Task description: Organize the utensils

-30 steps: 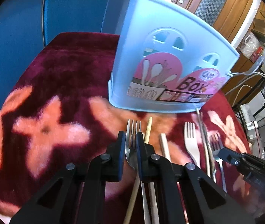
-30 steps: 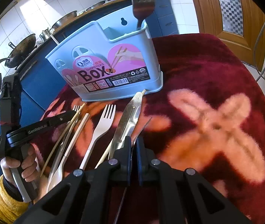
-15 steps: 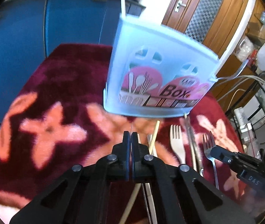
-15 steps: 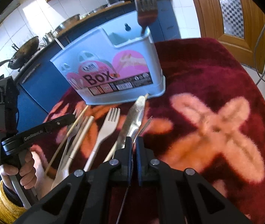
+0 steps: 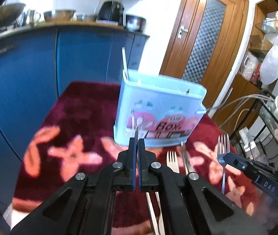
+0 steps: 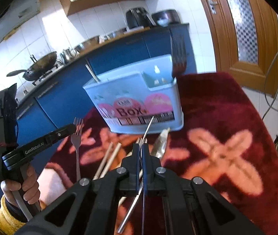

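In the left wrist view the left gripper (image 5: 136,146) sits at lower centre, its jaws pressed nearly together on a thin metal edge that pokes up between them; the right wrist view shows this to be a fork (image 6: 77,137), held tines-up at centre left by the left gripper (image 6: 72,127). The pale blue utensil box (image 5: 158,111) stands upright on the dark red flowered tabletop (image 5: 74,117) just above the jaws in the frame, slightly blurred, with a pale stick (image 5: 125,62) rising from its left corner.

In the right wrist view the right gripper (image 6: 140,146) is at lower centre, jaws narrow and clamped on a thin metal utensil (image 6: 147,129) whose slim end points up toward the utensil box (image 6: 139,105) and whose other end hangs below the jaws. A dark fork (image 6: 178,58) stands tines-up in the right compartment of the box. On the tabletop (image 6: 227,107) between box and jaws lie wooden chopsticks (image 6: 109,156) and a flat metal piece (image 6: 161,143), close together.

In the left wrist view the right gripper (image 5: 222,155) enters from the right edge, beside a light fork (image 5: 171,160) lying on the cloth at lower right
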Demonstrator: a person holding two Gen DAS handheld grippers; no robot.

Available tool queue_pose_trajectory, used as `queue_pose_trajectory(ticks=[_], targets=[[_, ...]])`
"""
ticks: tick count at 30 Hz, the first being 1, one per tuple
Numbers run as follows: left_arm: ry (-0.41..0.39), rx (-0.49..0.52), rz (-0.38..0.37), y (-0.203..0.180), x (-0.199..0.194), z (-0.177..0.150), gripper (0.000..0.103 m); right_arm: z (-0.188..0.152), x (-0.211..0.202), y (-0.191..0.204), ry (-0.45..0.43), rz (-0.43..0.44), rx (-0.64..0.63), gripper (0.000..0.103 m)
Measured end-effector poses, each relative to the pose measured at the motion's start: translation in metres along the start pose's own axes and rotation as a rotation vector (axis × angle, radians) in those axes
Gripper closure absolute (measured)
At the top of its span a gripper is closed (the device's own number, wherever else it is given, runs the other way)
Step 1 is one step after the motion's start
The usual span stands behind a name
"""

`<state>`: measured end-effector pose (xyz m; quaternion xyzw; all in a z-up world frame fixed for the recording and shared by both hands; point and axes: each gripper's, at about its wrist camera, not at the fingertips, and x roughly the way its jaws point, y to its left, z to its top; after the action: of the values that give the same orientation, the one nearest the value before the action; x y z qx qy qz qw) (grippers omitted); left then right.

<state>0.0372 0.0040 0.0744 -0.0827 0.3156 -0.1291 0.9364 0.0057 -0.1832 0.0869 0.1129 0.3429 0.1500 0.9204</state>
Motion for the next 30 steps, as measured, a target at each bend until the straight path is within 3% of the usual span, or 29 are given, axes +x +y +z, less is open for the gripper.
queue_pose_trajectory(ticks=[12, 30], targets=[[-0.151, 0.009, 0.001, -0.001, -0.042, 0.036, 0.103, 0.019, -0.029, 0.018, -0.143, -0.014, -0.023, 0.100], [-0.321, 0.104, 0.064, -0.022, -0.080, 0.120, 0.103, 0.037, -0.040, 0.020, -0.180, -0.015, -0.026, 0.100]])
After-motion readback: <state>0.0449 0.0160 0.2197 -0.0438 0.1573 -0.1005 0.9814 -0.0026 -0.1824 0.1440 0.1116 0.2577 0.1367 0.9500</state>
